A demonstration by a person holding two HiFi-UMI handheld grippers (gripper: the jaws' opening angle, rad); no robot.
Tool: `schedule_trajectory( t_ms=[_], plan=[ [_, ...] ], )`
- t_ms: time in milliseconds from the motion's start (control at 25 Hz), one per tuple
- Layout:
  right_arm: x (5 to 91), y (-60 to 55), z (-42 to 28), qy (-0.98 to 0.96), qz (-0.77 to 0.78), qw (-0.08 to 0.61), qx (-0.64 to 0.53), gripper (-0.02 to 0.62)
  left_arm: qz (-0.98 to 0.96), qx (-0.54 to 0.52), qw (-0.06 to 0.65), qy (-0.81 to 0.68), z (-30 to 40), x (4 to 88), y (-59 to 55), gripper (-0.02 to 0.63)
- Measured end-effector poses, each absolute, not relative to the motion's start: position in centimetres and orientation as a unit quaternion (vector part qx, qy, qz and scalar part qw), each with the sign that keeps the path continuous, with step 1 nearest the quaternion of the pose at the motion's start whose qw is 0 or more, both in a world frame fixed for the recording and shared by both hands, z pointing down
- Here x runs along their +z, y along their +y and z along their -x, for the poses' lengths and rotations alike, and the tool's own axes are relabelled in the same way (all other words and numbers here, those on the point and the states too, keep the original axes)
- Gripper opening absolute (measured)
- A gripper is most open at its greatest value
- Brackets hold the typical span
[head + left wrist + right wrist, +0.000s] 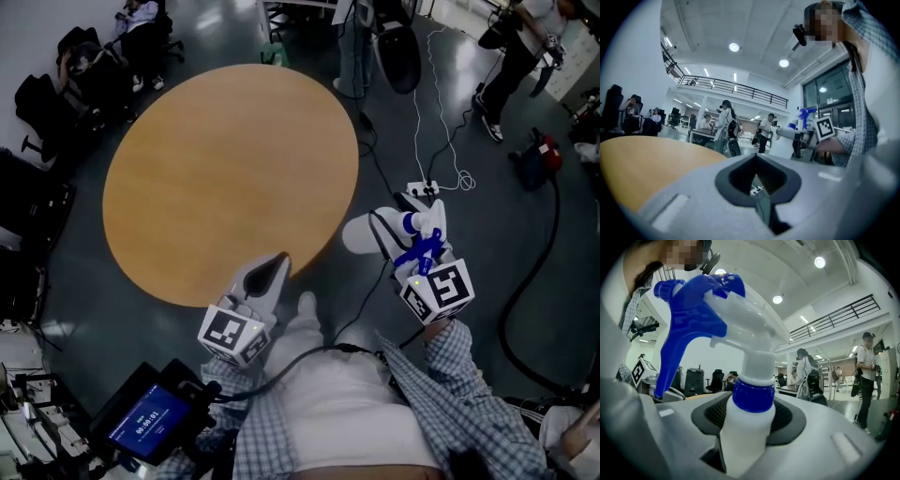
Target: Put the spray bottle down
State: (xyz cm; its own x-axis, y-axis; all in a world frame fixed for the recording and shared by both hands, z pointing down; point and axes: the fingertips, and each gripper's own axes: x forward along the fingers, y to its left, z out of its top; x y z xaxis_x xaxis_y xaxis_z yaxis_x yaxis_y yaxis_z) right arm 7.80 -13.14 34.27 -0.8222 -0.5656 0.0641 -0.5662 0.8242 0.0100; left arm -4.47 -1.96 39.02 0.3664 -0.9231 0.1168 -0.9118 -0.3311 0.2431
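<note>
While the right tool (749, 422) clamps it, the spray bottle (746, 446) looks opaque.

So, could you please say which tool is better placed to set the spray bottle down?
The right tool: it grips the spray bottle near the table's edge; the left tool is empty.

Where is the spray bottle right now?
Head view, right side: the spray bottle is clamped in the right gripper, just off the round table's right edge, above the floor.
</note>
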Motion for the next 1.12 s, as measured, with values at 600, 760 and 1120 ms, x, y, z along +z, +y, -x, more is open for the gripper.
schedule_trajectory(
  t_ms=[600,760,1120],
  plan=[
    [38.0,-23.5,-2.3,-0.945,-0.308,0.101,-0.046,0.212,-0.808,-0.038,0.161,-0.566,9.4,39.4,-6.6,0.002],
    [39.8,-24.1,-1.5,-0.945,-0.304,0.113,-0.035,0.212,-0.793,-0.055,0.167,-0.584,10.8,39.4,-6.2,0.002],
    [43.1,-25.1,0.9,-0.951,-0.277,0.137,-0.018,0.212,-0.774,-0.049,0.179,-0.605,11.8,40.1,-6.0,0.002]
  ],
)
